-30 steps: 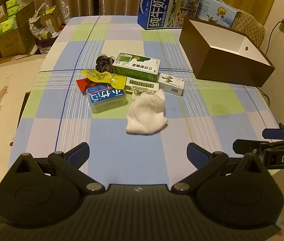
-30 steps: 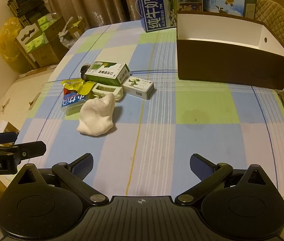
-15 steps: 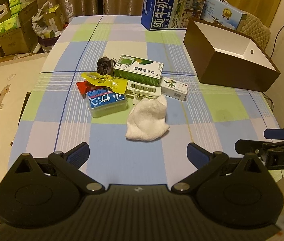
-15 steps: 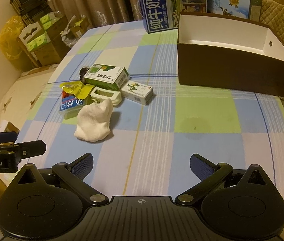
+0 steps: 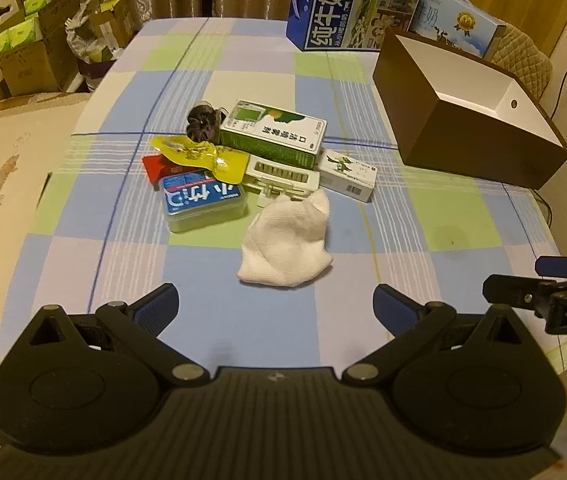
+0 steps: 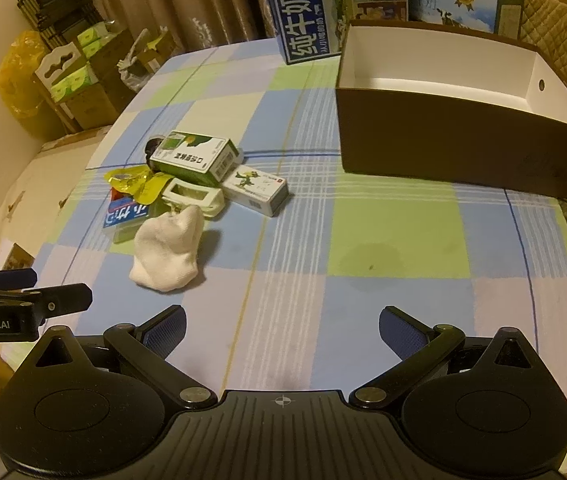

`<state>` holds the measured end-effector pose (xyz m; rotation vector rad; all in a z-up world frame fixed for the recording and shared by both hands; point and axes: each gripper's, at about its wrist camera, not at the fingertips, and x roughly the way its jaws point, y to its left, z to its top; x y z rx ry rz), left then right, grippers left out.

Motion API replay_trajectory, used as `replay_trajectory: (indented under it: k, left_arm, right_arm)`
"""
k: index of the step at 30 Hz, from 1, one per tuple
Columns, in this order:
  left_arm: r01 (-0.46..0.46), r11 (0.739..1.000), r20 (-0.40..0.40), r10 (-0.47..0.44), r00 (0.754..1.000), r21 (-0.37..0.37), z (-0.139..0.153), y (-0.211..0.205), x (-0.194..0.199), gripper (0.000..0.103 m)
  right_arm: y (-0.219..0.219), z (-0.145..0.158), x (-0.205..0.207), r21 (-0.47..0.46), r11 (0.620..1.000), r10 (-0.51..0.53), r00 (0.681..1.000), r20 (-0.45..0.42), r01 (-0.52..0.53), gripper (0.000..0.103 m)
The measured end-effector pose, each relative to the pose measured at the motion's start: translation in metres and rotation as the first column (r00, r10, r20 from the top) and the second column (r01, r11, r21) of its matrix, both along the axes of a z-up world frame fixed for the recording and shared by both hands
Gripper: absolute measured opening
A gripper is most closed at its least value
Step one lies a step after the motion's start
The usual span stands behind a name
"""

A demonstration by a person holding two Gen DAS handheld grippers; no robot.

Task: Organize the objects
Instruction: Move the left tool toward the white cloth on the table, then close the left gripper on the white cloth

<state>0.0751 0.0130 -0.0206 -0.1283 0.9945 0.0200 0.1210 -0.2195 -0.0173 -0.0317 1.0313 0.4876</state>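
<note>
A heap of small items lies mid-table: a crumpled white cloth [image 5: 287, 244], a blue-lidded plastic tub [image 5: 203, 200], a green carton [image 5: 273, 134], a small white box [image 5: 347, 174], a white case [image 5: 281, 178], a yellow pouch [image 5: 199, 156] and a dark flower-shaped item [image 5: 202, 122]. An empty brown box with a white inside [image 6: 443, 76] stands at the back right. My left gripper [image 5: 275, 306] is open, near the table's front edge, short of the cloth. Beside it my right gripper [image 6: 281, 330] is open over bare tablecloth, with the cloth [image 6: 169, 248] to its left.
Two milk cartons [image 5: 353, 6] stand at the far edge behind the brown box [image 5: 467, 112]. The checked tablecloth [image 6: 387, 232] covers the table. Cardboard boxes and bags [image 5: 35, 52] sit on the floor beyond the left side. A quilted chair back [image 6: 559, 28] is at the far right.
Both grippers have drawn slightly back and up from the table, so the heap sits a little farther in each view. Nothing on the table has moved; both stay open.
</note>
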Motion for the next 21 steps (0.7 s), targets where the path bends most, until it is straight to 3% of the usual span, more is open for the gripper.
replay_trajectory:
  k: [11, 21]
  left_arm:
    - [0.018, 0.999, -0.013, -0.018, 1.0, -0.027, -0.025, -0.011, 0.022, 0.102]
    - [0.011, 1.0, -0.007, -0.011, 1.0, 0.004, -0.051, -0.019, 0.052, 0.102]
  right_arm:
    - [-0.022, -0.005, 0.017, -0.007, 1.0, -0.018, 1.0, -0.012, 0.018, 0.101]
    - [-0.046, -0.01, 0.037, -0.006, 0.998, -0.06, 0.998, -0.015, 0.06, 0.101]
